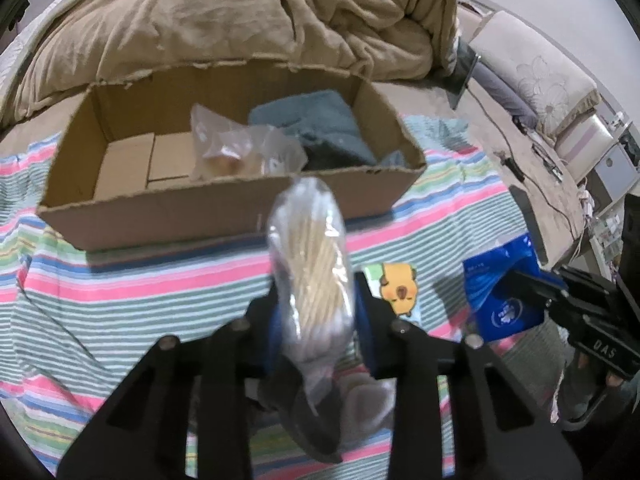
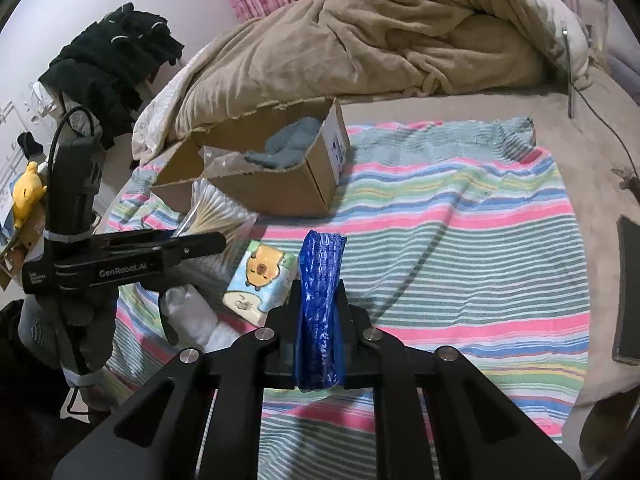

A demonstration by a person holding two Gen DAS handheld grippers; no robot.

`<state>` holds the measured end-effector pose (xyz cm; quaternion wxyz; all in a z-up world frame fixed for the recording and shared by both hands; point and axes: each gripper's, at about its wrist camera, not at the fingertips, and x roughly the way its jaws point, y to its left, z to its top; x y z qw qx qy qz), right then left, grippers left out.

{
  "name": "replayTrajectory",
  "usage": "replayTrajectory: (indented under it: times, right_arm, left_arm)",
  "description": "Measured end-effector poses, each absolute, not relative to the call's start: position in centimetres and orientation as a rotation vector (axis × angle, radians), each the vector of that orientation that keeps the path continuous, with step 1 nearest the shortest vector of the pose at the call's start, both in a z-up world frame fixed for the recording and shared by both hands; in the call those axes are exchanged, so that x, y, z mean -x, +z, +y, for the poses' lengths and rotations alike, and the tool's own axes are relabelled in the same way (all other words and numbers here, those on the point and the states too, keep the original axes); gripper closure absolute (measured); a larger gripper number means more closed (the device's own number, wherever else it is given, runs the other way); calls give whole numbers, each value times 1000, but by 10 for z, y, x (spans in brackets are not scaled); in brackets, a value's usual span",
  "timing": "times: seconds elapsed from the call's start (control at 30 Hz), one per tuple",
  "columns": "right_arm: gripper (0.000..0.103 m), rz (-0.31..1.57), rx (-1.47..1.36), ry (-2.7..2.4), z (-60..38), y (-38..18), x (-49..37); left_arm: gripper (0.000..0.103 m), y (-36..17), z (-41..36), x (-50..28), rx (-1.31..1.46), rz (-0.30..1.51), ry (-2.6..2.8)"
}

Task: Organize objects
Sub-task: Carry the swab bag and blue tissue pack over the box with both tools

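My left gripper [image 1: 316, 300] is shut on a clear bag of cotton swabs [image 1: 310, 256] and holds it above the striped blanket, just in front of the open cardboard box [image 1: 224, 212]. The box holds a grey-blue cloth [image 1: 320, 128] and a clear plastic bag [image 1: 244, 148]. My right gripper [image 2: 320, 300] is shut on a blue packet [image 2: 320, 304], held upright over the blanket. The blue packet [image 1: 500, 288] also shows at the right of the left wrist view. A tissue pack with a capybara picture [image 2: 262, 280] lies on the blanket between the grippers.
A striped blanket [image 2: 460, 240] covers the bed. A crumpled tan duvet [image 2: 360, 40] lies behind the box. White socks [image 2: 192, 316] lie below the left gripper. Dark clothes [image 2: 108, 60] hang at the left wall. A dark phone [image 2: 628, 292] lies at the right edge.
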<state>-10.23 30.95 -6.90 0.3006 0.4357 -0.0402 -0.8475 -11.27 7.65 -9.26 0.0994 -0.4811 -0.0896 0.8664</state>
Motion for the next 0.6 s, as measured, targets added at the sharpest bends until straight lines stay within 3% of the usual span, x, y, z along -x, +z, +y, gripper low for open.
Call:
replayTrajectory:
  times: [0.6]
  right_arm:
    - [90, -8, -1069, -2283, 257, -21, 82]
  left_arm:
    - [74, -47, 31, 70, 1211, -324, 2619]
